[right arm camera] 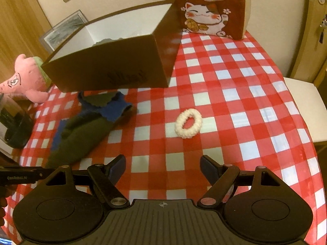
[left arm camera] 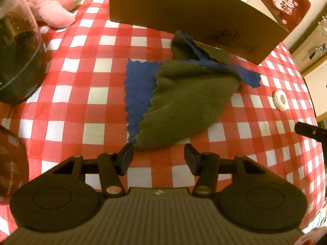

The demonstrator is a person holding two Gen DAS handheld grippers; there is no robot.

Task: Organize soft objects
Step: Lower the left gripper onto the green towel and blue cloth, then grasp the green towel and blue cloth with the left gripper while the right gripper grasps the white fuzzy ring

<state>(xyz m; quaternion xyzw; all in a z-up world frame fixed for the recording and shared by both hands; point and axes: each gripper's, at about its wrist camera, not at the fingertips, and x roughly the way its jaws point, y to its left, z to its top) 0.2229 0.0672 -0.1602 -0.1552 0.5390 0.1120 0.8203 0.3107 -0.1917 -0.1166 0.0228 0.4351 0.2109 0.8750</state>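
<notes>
An olive-green cloth (left arm camera: 184,102) lies folded over a blue cloth (left arm camera: 139,89) on the red-checked tablecloth (left arm camera: 85,94), just in front of a brown cardboard box (left arm camera: 173,10). My left gripper (left arm camera: 158,157) is open and empty, its fingertips at the cloths' near edge. In the right wrist view the cloths (right arm camera: 85,130) lie at the left, and a white fluffy hair tie (right arm camera: 188,126) lies ahead of my right gripper (right arm camera: 162,167), which is open and empty. The box (right arm camera: 110,67) is open-topped with something grey inside. A pink plush toy (right arm camera: 22,79) sits left of the box.
A dark glass jar (left arm camera: 18,61) stands at the left, another brown object (left arm camera: 10,159) nearer. A red lucky-cat bag (right arm camera: 206,8) stands behind the box. The hair tie (left arm camera: 280,100) lies right of the cloths. The plush (left arm camera: 51,2) is at the far left. A white surface (right arm camera: 302,106) adjoins the table's right edge.
</notes>
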